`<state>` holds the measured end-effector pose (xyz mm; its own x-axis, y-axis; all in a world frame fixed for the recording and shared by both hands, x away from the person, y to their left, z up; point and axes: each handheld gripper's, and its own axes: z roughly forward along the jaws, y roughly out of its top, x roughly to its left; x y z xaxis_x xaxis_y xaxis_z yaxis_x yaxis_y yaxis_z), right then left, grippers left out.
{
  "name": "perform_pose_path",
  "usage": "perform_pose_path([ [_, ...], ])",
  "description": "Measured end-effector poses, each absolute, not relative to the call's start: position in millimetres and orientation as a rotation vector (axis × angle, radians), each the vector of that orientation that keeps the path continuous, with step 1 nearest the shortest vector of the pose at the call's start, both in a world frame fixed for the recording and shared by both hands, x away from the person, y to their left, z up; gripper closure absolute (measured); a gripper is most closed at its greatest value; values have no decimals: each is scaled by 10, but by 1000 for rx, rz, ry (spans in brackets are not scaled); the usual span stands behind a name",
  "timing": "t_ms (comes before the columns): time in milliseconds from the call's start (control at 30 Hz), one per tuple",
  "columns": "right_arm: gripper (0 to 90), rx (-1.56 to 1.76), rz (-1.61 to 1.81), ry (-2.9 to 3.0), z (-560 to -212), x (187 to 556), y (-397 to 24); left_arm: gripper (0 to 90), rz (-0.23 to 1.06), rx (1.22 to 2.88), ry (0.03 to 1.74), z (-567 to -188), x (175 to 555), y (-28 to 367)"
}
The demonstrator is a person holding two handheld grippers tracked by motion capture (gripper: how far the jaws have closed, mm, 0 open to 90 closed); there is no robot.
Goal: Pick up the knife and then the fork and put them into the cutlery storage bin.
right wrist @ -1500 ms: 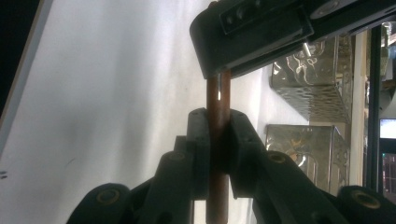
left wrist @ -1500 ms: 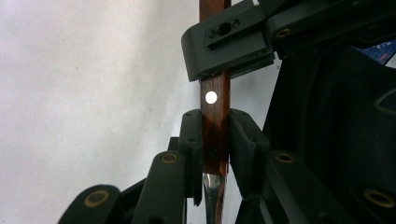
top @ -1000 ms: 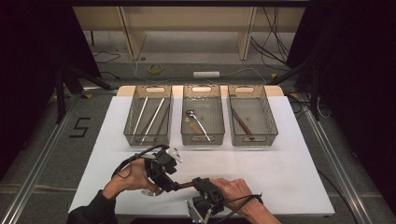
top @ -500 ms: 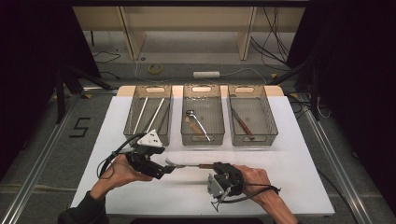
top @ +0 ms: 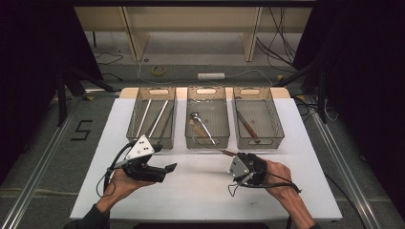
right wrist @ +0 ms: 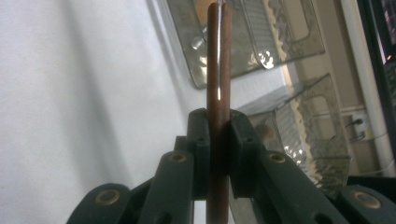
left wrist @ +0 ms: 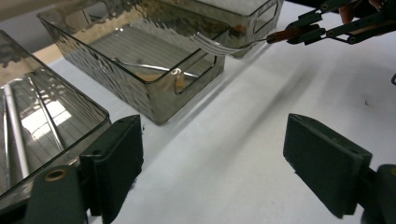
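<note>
Black tools [top: 168, 168], grey plates, dark sleeves

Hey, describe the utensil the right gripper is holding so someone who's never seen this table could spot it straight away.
Start at the white table with three clear bins along its far edge. Just in front of the middle bin, the right gripper is shut on a utensil with a brown wooden handle and a metal end. Unlike the other utensils, which lie inside bins, it is held in the air.

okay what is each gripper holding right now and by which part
The right gripper is shut on a utensil, pinched by its brown handle. The left gripper, whose jaws have just been opening, holds nothing.
</note>
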<state>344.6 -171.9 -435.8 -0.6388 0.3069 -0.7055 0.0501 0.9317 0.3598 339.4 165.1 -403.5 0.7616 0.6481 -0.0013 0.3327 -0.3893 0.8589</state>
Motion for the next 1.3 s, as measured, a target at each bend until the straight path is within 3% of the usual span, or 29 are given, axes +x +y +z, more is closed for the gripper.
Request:
perform_pose_path([
  [367,816,471,503,2271,-4200,3640,-1836,179,467,1932,792,-4204,3288,1746],
  [867,815,880,674,2278,-3908,4143,-2227,157,418,1883,815,-4241,3221,1754],
  [1300,814,1145,685,2277,-3897,4635,-2397,157,433,1888,819,-4252,3209,1761],
])
